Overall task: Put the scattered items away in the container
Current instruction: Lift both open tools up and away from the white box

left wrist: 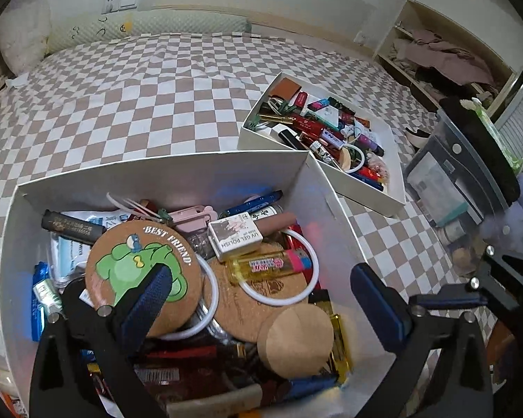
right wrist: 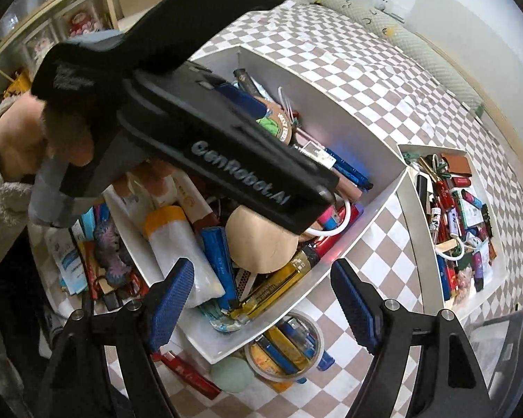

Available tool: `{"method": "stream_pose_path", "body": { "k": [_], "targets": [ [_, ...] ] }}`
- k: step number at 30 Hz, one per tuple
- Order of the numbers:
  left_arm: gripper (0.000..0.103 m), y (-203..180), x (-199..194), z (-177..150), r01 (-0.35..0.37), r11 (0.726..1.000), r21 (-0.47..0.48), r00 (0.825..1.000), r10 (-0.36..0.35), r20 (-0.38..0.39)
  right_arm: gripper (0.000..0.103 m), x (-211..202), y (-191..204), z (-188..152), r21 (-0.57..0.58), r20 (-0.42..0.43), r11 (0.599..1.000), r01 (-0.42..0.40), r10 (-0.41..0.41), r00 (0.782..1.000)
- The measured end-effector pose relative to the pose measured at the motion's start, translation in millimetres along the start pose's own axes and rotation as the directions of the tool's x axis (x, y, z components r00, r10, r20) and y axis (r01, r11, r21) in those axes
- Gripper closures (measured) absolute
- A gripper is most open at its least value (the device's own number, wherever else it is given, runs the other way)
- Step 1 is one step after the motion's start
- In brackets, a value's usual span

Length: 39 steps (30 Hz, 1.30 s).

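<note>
A large white box (left wrist: 157, 167) sits on the checkered bed, crammed with small items. On top lie a cork coaster with a green frog (left wrist: 136, 264), a plain cork disc (left wrist: 298, 341), a yellow lighter (left wrist: 261, 264) and a UV gel polish box (left wrist: 235, 237). My left gripper (left wrist: 261, 278) hangs over this pile with its jaws wide apart and nothing between them. In the right wrist view the left tool's black body (right wrist: 226, 153), held by a hand (right wrist: 21, 139), covers part of the same box (right wrist: 348, 132). My right gripper (right wrist: 261, 268) is open above the box's near corner, holding nothing.
A second white box (left wrist: 359, 181) of lighters and small items stands just beyond, also seen from the right (right wrist: 411, 209). Outside the big box lie a clear round tub of lighters (right wrist: 286, 348), a green sponge (right wrist: 232, 372), a red item (right wrist: 188, 372) and a loose pile (right wrist: 104, 261). A clear storage bin (left wrist: 446, 181) stands at right.
</note>
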<state>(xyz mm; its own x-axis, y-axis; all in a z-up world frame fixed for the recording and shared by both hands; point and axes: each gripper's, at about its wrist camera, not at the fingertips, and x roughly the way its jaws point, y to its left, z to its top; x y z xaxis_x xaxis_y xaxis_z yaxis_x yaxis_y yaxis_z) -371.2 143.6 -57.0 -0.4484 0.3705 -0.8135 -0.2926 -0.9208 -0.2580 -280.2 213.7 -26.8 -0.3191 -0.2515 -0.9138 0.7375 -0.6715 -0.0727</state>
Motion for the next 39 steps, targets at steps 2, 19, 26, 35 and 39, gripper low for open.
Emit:
{"method": "stream_pose_path", "body": {
  "k": [2,19,26,35,39],
  "targets": [
    [0.000,0,-6,-4,-0.003,1.000,0.001,1.000,0.003,-0.002,0.022,-3,2,1,0.008,0.012,1.000,0.000,-0.001,1.000],
    [0.000,5,-78,-39,-0.060,0.998,0.034,0.995,0.057,0.078,0.000,-24,23,-1,0.153,0.139,0.984,0.085,-0.107,0.985],
    [0.000,11,-108,-55,-0.097,0.995,0.015,0.987,0.094,0.128,0.000,-37,25,-4,0.245,0.165,0.962,0.118,-0.161,0.973],
    [0.000,12,-148,-77,-0.073,0.997,-0.018,0.978,0.075,0.194,0.000,-57,31,-21,0.378,0.219,0.917,0.125,-0.220,0.951],
    [0.000,15,-165,-88,-0.054,0.997,-0.050,0.975,0.064,0.213,0.000,-68,38,-31,0.421,0.243,0.900,0.114,-0.233,0.941]
  ]
}}
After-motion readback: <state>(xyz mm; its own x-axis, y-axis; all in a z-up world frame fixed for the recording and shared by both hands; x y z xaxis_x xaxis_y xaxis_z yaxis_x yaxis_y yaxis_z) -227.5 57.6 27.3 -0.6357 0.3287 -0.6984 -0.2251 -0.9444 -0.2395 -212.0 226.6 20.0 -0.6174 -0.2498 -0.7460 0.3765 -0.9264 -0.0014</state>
